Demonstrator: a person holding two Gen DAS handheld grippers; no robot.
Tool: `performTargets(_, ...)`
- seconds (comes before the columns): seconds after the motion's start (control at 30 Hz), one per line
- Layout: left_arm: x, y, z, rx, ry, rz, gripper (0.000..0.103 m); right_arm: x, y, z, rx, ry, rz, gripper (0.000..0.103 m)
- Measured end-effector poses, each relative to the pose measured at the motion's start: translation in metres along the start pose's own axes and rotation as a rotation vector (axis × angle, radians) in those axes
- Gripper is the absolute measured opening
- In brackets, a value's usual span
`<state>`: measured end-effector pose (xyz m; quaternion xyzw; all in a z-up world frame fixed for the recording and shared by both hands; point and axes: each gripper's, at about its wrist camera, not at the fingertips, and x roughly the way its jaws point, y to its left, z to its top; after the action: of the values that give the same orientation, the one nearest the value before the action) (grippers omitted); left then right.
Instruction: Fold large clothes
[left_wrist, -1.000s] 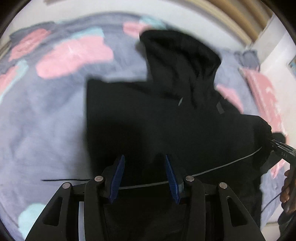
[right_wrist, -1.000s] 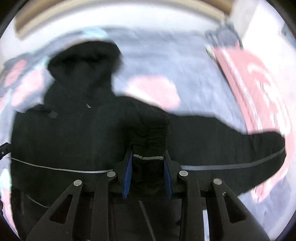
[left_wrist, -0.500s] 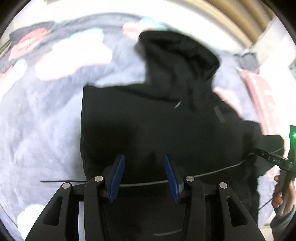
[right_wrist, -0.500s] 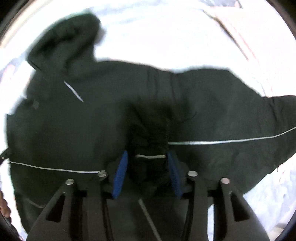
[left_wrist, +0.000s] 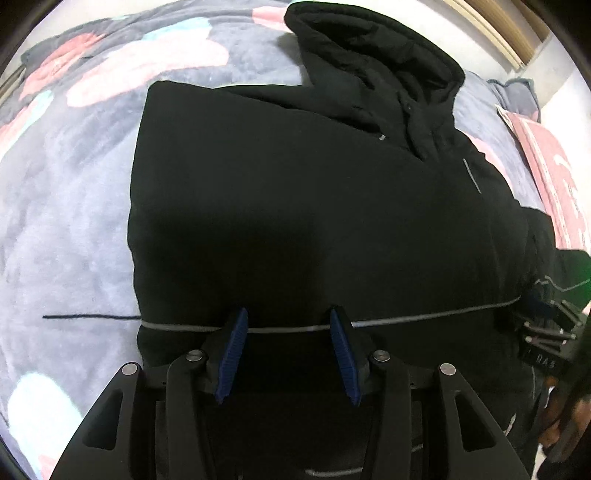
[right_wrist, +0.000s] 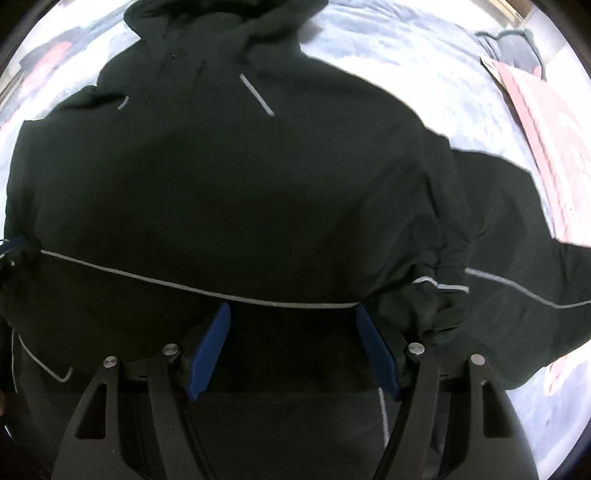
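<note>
Left wrist view first: the black hooded jacket (left_wrist: 295, 206) lies spread flat on a grey blanket (left_wrist: 62, 229) with pink and pale blue blotches, hood toward the top of the frame. One side of it is folded in, giving a straight edge on the left. The left gripper (left_wrist: 286, 328) hangs over the lower part of the jacket, right at the thin reflective stripe (left_wrist: 424, 317) that runs across it. Its jaws stand about half apart with nothing pinched between the blue pads (just cloth underneath). Off at the right edge the right gripper (left_wrist: 546, 325) shows over the jacket's side, with a bit of the person's hand (left_wrist: 554, 428) below it.

Right wrist view: same jacket (right_wrist: 258, 192) fills most of the frame, hood at the top, and one sleeve (right_wrist: 524, 288) stretches out to the right over the blanket (right_wrist: 388, 48). A bunched cuff (right_wrist: 428, 295) sits just right of the right gripper (right_wrist: 290, 321). That gripper's jaws have just been opening and now stand wide, pads clear of the cloth, nothing held. A pink pillow (right_wrist: 554, 140) lies at the far right.
</note>
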<state>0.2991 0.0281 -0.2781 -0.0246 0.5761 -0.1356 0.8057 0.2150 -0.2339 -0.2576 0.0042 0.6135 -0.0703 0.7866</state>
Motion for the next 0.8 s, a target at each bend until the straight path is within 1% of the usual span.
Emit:
performTargets(0.13,0.010,-0.001,0.004,0.004,-0.010,0.004,0.049,0.005,0.000,-0.002,0.006,0.004,0.011,0.073)
performTargets(0.23,0.010,-0.005,0.003,0.012,-0.015,0.022,0.050,0.007,0.003,-0.002,0.007,0.000,0.014,0.073)
performTargets(0.3,0.005,-0.009,0.003,0.021,-0.007,0.041,0.050,0.004,0.002,-0.003,0.011,0.002,0.024,0.073)
performTargets(0.37,-0.005,-0.014,0.005,0.035,0.005,0.046,0.050,-0.005,-0.007,-0.006,0.031,0.002,0.064,0.073)
performTargets(0.47,-0.023,-0.030,-0.001,0.072,0.023,0.014,0.050,-0.028,-0.037,-0.015,0.082,-0.025,0.144,0.072)
performTargets(0.53,-0.032,-0.046,-0.005,0.104,0.031,0.001,0.050,-0.042,-0.055,-0.024,0.116,-0.049,0.154,0.073)
performTargets(0.6,-0.035,-0.063,-0.009,0.136,0.047,-0.010,0.050,-0.056,-0.084,-0.036,0.158,-0.072,0.116,0.073)
performTargets(0.7,-0.034,-0.092,-0.011,0.172,0.071,-0.023,0.050,-0.073,-0.147,-0.061,0.264,-0.093,0.064,0.073)
performTargets(0.73,-0.032,-0.105,-0.010,0.191,0.076,-0.034,0.050,-0.075,-0.170,-0.061,0.293,-0.096,0.046,0.073)
performTargets(0.8,-0.027,-0.126,-0.009,0.218,0.081,-0.040,0.050,-0.083,-0.219,-0.077,0.384,-0.108,-0.001,0.073)
